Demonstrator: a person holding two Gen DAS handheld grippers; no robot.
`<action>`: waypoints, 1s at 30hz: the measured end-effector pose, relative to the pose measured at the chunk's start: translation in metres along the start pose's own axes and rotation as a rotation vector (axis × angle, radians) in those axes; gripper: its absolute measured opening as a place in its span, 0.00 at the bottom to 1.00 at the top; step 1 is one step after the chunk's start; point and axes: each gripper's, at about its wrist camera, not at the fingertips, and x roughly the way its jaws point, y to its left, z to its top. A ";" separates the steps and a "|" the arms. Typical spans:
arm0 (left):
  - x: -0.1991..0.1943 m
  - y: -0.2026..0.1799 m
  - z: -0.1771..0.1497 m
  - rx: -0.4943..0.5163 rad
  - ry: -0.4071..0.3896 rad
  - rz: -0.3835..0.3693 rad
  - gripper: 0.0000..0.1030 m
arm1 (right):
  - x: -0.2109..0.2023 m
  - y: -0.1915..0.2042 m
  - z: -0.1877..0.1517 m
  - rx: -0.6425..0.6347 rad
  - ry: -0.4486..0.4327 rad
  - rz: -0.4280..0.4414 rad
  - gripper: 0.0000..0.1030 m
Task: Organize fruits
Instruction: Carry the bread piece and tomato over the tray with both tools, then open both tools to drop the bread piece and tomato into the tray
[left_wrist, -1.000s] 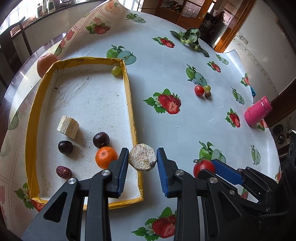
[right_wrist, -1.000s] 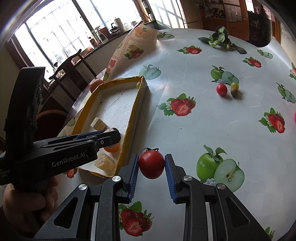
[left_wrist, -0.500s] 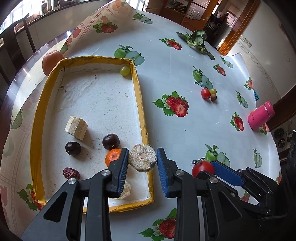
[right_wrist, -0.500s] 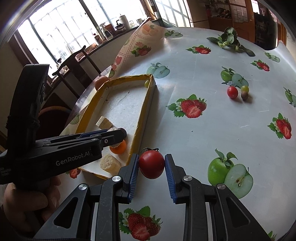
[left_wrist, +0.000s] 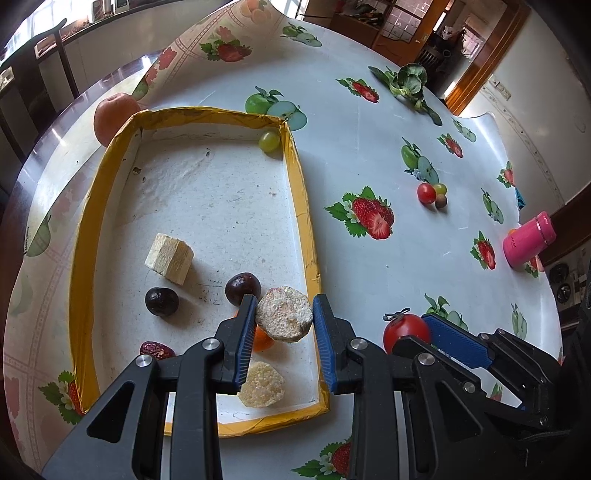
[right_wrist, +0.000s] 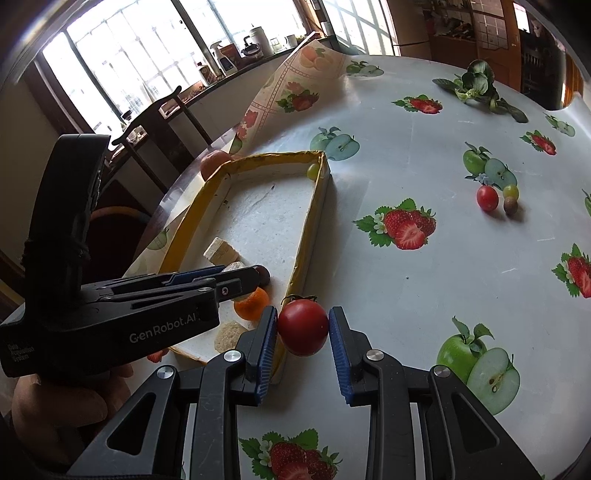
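Note:
My left gripper (left_wrist: 284, 317) is shut on a round pale crumbly fruit slice (left_wrist: 283, 318), held over the near right part of the yellow-rimmed tray (left_wrist: 301, 206). In the tray lie a pale cube (left_wrist: 169, 254), two dark plums (left_wrist: 242, 288), an orange (left_wrist: 263, 341) partly hidden by a finger, a red date (left_wrist: 155, 350), a yellowish piece (left_wrist: 261, 384) and a green grape (left_wrist: 269, 141). My right gripper (right_wrist: 302, 326) is shut on a red tomato (right_wrist: 303, 326), just right of the tray's near corner (right_wrist: 295, 280); the tomato also shows in the left wrist view (left_wrist: 405, 330).
A cherry tomato (left_wrist: 426, 192), a green grape (left_wrist: 440, 189) and a brown fruit (left_wrist: 440, 201) lie together on the fruit-print tablecloth. A peach (left_wrist: 112, 116) sits behind the tray. A pink cup (left_wrist: 528, 240) stands far right. Leafy greens (left_wrist: 408, 83) lie at the back.
My left gripper has moved left with the slice, from above the tray's right rim to over the tray's inside. My right gripper has kept the tomato and followed slightly.

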 end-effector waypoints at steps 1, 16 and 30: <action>0.001 0.001 0.001 -0.002 0.001 0.001 0.27 | 0.001 0.000 0.001 0.000 0.001 0.003 0.28; 0.004 0.038 0.025 -0.051 -0.015 0.040 0.27 | 0.036 0.023 0.039 -0.040 0.004 0.034 0.28; 0.028 0.071 0.069 -0.082 -0.014 0.086 0.27 | 0.095 0.038 0.067 -0.075 0.049 0.025 0.28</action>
